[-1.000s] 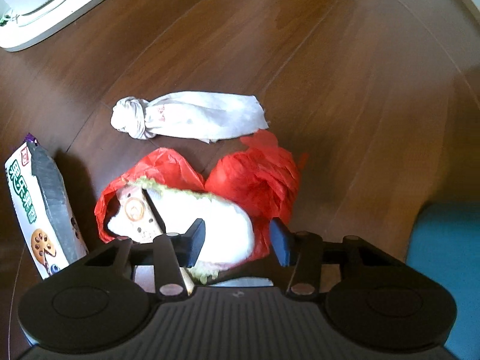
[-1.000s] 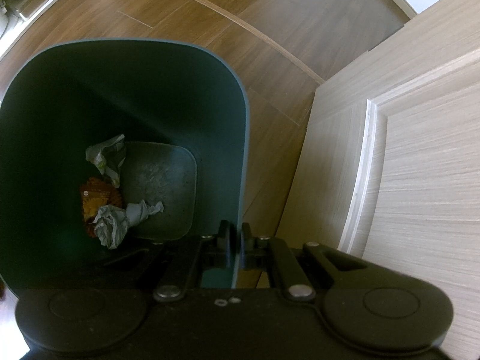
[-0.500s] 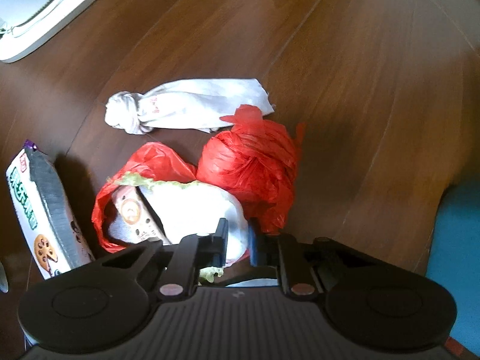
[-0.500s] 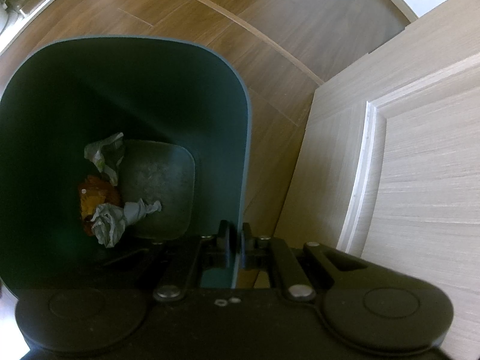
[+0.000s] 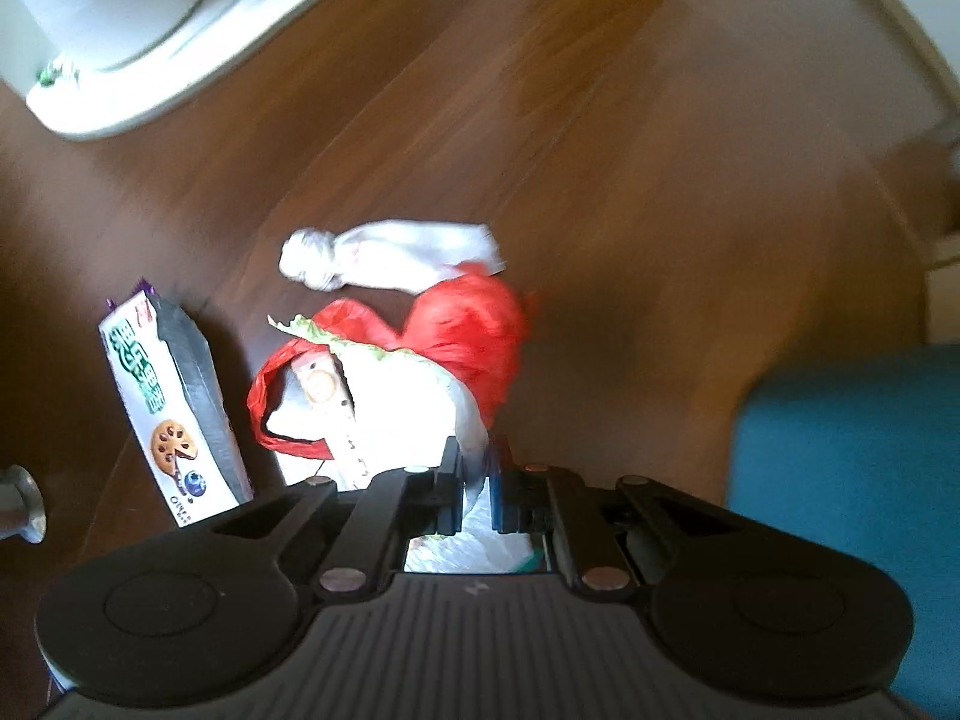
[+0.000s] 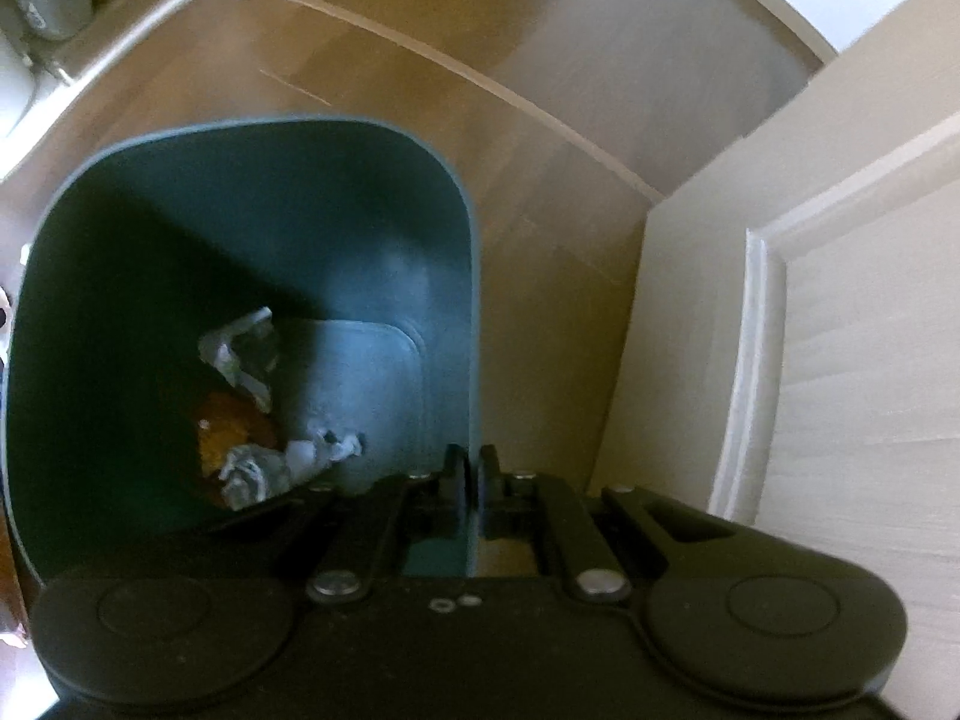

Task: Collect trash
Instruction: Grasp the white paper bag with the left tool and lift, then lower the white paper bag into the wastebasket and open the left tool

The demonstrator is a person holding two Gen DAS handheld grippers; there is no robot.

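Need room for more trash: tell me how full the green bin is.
Nearly empty: the bin shows bare floor, with only crumpled papers and an orange wrapper.

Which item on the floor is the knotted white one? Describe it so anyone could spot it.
On the dark brown wooden floor, look just beyond the crumpled red plastic bag. There lies the long white plastic bag, flat, partly tucked behind the red one. Unlike the upright printed snack box, it is plain and tied in a knot at its left end.

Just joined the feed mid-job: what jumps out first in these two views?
The red plastic bag of rubbish, mid-frame over the brown floor, pinched at its white contents by the left gripper. In the right view, the right gripper clamps the green bin wall; crumpled paper lies inside.
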